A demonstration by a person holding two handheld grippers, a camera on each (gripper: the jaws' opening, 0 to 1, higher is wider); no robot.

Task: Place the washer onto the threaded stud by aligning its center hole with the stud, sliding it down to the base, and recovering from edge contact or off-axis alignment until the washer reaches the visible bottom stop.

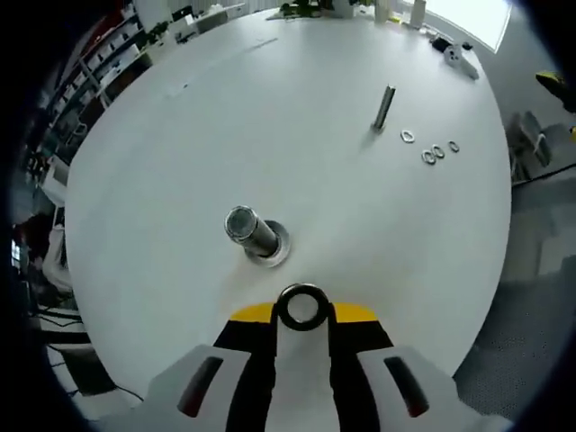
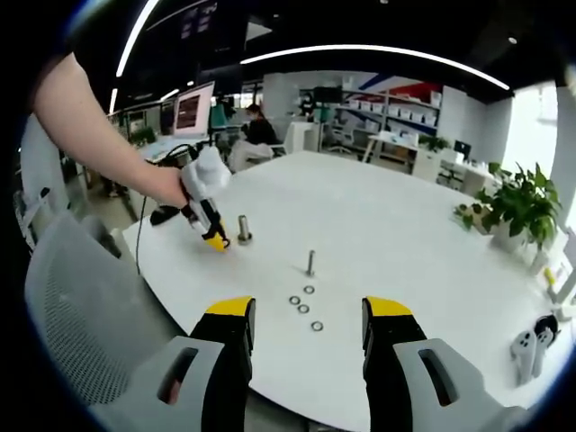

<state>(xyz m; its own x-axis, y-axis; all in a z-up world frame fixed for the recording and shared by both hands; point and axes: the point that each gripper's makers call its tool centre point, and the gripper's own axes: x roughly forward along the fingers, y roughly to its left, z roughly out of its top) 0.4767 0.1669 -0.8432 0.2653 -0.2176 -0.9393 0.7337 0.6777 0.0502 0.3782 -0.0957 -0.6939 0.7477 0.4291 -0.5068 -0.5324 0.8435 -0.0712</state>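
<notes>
**Spotter:** Where's the washer right now?

**Me:** I have it clamped at the tip of my left gripper, the washer held with its hole open to the camera. The thick stud stands on the white surface just beyond the jaws, up and a little left of the washer. Its shaft leans toward the camera in the left gripper view, so I judge I'm looking down along it from one side.

**Spotter:** And the other side?

**Me:** My right gripper hangs released, jaws well apart, holding nothing. It is far from that stud; ahead of it lie four spare washers and a thinner stud. The left is plainly nearer.

**Spotter:** So what does the move turn on?

**Me:** Carrying the hole forward and left over the stud's top, then matching its axis.
</notes>
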